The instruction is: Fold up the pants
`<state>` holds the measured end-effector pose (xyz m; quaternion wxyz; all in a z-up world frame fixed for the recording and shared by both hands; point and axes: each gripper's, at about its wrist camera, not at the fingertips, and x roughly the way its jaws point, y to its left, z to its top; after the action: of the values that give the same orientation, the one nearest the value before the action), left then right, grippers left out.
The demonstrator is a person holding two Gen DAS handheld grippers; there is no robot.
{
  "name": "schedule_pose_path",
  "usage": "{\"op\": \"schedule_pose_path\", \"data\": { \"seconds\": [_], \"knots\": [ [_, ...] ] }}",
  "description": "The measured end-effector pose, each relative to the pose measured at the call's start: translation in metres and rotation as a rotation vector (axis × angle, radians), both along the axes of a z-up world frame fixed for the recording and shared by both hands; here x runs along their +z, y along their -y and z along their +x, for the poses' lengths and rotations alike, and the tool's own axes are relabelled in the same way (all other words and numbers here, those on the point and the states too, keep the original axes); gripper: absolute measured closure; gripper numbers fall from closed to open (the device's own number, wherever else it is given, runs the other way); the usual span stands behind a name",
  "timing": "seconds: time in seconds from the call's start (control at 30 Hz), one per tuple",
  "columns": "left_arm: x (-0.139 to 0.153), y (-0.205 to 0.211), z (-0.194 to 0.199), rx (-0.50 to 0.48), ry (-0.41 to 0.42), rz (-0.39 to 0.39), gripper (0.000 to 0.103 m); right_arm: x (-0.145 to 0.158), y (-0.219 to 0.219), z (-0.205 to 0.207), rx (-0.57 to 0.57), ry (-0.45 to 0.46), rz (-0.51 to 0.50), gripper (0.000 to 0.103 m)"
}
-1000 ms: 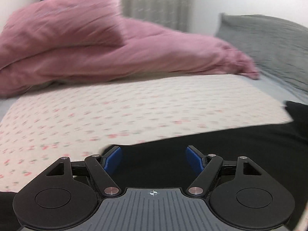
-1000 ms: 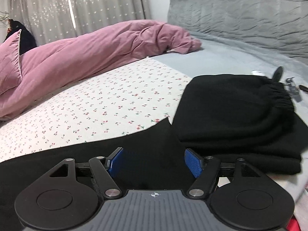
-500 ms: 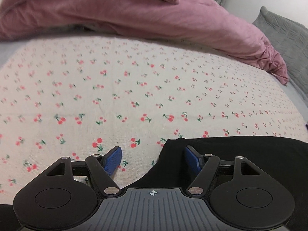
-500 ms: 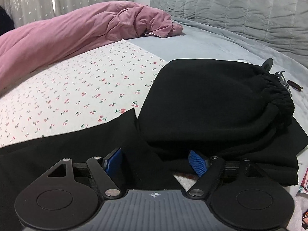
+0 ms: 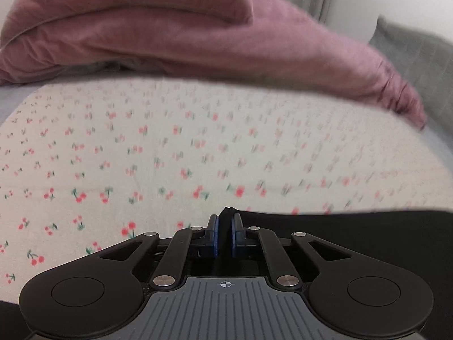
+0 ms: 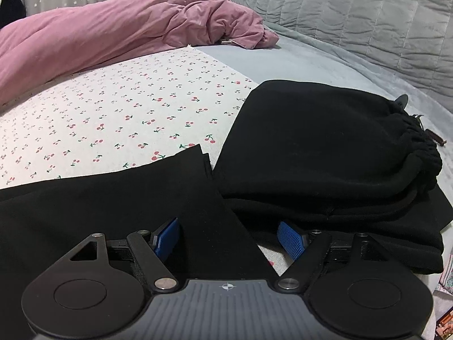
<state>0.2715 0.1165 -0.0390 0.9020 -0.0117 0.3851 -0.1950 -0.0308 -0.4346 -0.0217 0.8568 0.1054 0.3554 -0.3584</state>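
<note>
Black pants [image 5: 354, 235] lie flat on a cherry-print sheet [image 5: 170, 155]. In the left wrist view my left gripper [image 5: 225, 221] is closing, and its blue pads pinch the corner of the pants' edge, which bunches up between them. In the right wrist view the same black pants [image 6: 113, 206] stretch to the left, ending in a corner. My right gripper [image 6: 230, 232] stands wide over the pants' right edge. Its jaws are closing a little, and the fabric lies between the blue pads [image 6: 290, 239] untouched.
A stack of folded black garments [image 6: 325, 147] with an elastic waistband sits right of the pants. A pink duvet [image 6: 113, 28] is heaped at the back, with a grey quilted cover [image 6: 354, 14] to the right. Small dark items lie beyond the stack.
My left gripper sank toward the sheet, reached the pants' corner and closed on it. My right gripper dropped slightly toward the pants' right edge and stayed wide.
</note>
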Motion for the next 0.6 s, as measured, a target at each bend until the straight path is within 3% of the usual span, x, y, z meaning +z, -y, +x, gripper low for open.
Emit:
{"op": "schedule_pose_path", "data": {
  "seconds": [0.07,0.2,0.37,0.47,0.53,0.6],
  "knots": [
    [-0.005,0.006,0.001,0.003,0.008,0.03,0.087,0.004,-0.001,-0.004,-0.003,0.019,0.002,0.032],
    [0.006,0.002,-0.003,0.039,0.014,0.013,0.083,0.011,0.0,-0.015,0.01,0.076,0.021,0.032],
    [0.024,0.003,-0.021,0.044,0.076,0.037,0.065,0.018,0.004,-0.017,0.045,0.114,-0.002,0.035],
    [0.03,0.01,-0.033,0.02,0.117,0.039,0.048,0.028,-0.008,-0.013,0.085,0.072,-0.048,0.038],
    [0.032,0.017,-0.038,-0.022,0.14,0.053,0.048,0.033,-0.018,-0.009,0.107,0.014,-0.094,0.046],
    [0.031,0.028,-0.042,-0.075,0.159,0.094,0.048,0.04,-0.032,-0.01,0.154,-0.007,-0.153,0.046]
  ]
}}
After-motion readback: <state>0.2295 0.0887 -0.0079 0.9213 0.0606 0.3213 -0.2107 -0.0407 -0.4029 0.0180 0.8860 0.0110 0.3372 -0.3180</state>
